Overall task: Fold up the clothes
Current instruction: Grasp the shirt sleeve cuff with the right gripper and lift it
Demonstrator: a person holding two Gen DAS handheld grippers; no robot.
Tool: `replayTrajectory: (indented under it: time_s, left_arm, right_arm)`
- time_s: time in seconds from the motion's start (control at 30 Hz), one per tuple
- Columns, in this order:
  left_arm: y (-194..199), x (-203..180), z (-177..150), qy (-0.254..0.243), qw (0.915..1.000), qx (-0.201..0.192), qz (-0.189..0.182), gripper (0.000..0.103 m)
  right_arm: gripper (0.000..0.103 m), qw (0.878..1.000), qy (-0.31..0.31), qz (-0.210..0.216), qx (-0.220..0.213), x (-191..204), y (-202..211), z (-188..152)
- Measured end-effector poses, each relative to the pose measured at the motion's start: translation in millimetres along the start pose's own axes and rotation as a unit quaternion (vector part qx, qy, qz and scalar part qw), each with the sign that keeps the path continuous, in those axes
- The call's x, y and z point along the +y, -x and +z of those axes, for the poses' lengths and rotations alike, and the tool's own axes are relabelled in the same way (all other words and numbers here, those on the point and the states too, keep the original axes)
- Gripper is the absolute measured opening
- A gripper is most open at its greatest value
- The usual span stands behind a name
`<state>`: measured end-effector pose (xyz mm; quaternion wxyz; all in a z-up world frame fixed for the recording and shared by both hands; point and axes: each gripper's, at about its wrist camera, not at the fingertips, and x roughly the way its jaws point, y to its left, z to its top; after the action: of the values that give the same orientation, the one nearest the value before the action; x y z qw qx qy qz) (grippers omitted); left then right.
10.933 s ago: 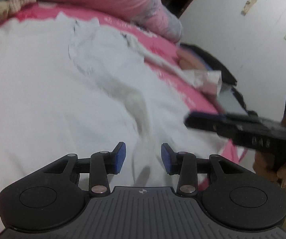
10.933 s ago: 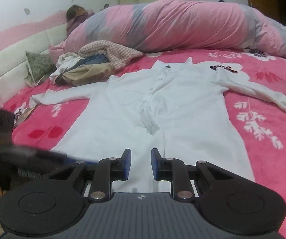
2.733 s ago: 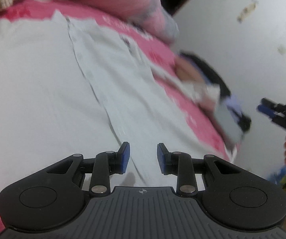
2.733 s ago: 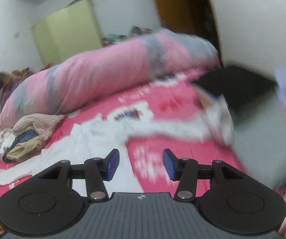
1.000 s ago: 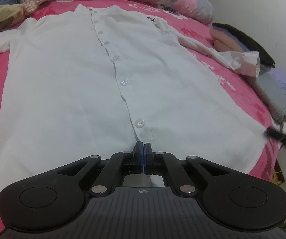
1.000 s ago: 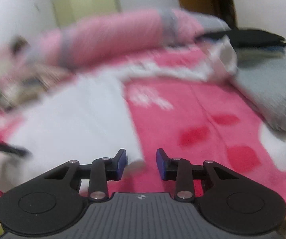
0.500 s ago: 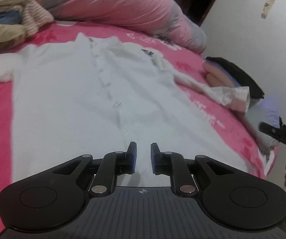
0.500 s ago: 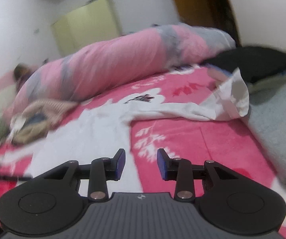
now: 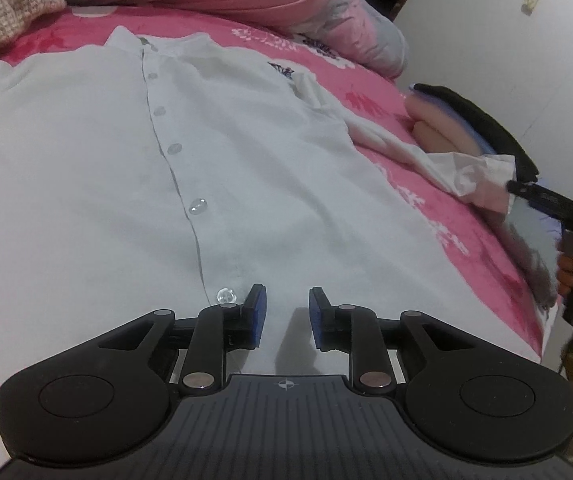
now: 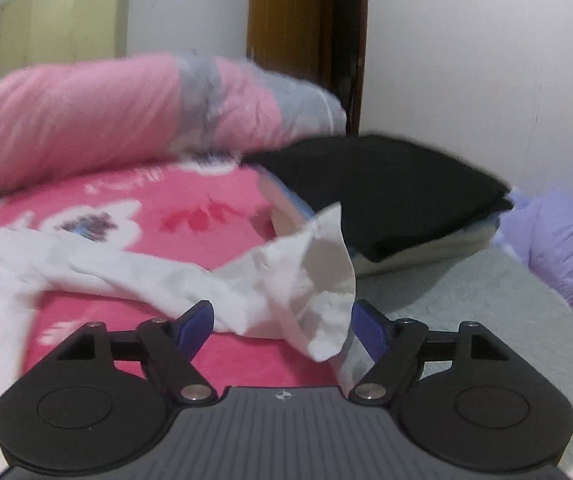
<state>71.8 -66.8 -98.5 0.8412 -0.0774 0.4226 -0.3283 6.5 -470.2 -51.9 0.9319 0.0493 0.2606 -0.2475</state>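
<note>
White cotton fills most of the left wrist view: the shirt [image 9: 134, 168] lies face up and buttoned on the pink bed [image 9: 458, 216], its placket now straight where seconds ago it was bunched and rucked. A second ago the left gripper [image 9: 285, 312] was clenched on the bottom of that placket near the hem; now its fingers [image 9: 256, 312] are opening with nothing between them, only flat cloth and their own shadow beneath, so the smoothing of the front looks finished. The right gripper [image 10: 282, 326] has swung away from the shirt's body to the cuff [image 10: 318, 280] of the outstretched sleeve, which lies crumpled against a stack of folded clothes [image 10: 386, 196] at the bed's edge. Its fingers [image 10: 194, 326] are spreading wide and the cuff sits between them, but the pads do not press on it yet. Judging by this, the work is passing from flattening to the first real fold: the sleeve needs gripping at the cuff and carrying across the chest.
</note>
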Motion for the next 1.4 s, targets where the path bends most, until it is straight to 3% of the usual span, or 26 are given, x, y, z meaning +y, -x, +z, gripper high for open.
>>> replayTrajectory:
  time_s: [0.07, 0.1, 0.13, 0.2, 0.4, 0.53, 0.73, 1.0, 1.17, 1.4]
  left_arm:
    - [0, 0, 1, -0.001, 1.0000, 0.001, 0.001, 0.023]
    - [0, 1, 1, -0.002, 1.0000, 0.001, 0.002, 0.023]
    - [-1, 1, 2, -0.003, 1.0000, 0.001, 0.003, 0.023]
    - [-1, 2, 2, -0.002, 1.0000, 0.001, 0.003, 0.023]
    - [-3, 5, 4, 0.012, 0.9999, -0.001, -0.008, 0.024]
    - [-4, 8, 4, 0.013, 0.9998, 0.001, -0.012, 0.024]
    - [-6, 11, 5, 0.018, 0.9997, 0.002, -0.017, 0.024]
    - [-6, 17, 3, 0.028, 0.9991, 0.004, -0.033, 0.024]
    - [-5, 20, 4, 0.036, 0.9986, 0.001, -0.037, 0.024]
    - [21, 30, -1, 0.062, 0.9968, -0.030, -0.040, 0.024]
  right_arm:
    - [0.042, 1.000, -0.007, 0.003, 0.025, -9, -23, 5]
    - [0.014, 0.999, -0.021, 0.003, 0.042, -15, -31, 10]
    - [0.006, 0.998, -0.040, 0.014, 0.048, -20, -31, 17]
    - [0.000, 0.997, -0.062, 0.031, 0.034, -28, -24, 36]
    - [0.000, 0.994, -0.072, 0.057, -0.062, -34, 12, 118]
    - [0.000, 0.991, -0.075, 0.047, -0.100, -34, 15, 165]
    - [0.000, 0.988, -0.100, 0.009, -0.120, -45, 3, 215]
    - [0.000, 0.985, -0.130, 0.015, -0.110, -45, -12, 224]
    - [0.000, 0.985, -0.109, 0.047, -0.128, -19, 12, 237]
    - [0.000, 0.974, -0.044, 0.162, -0.155, 67, 81, 260]
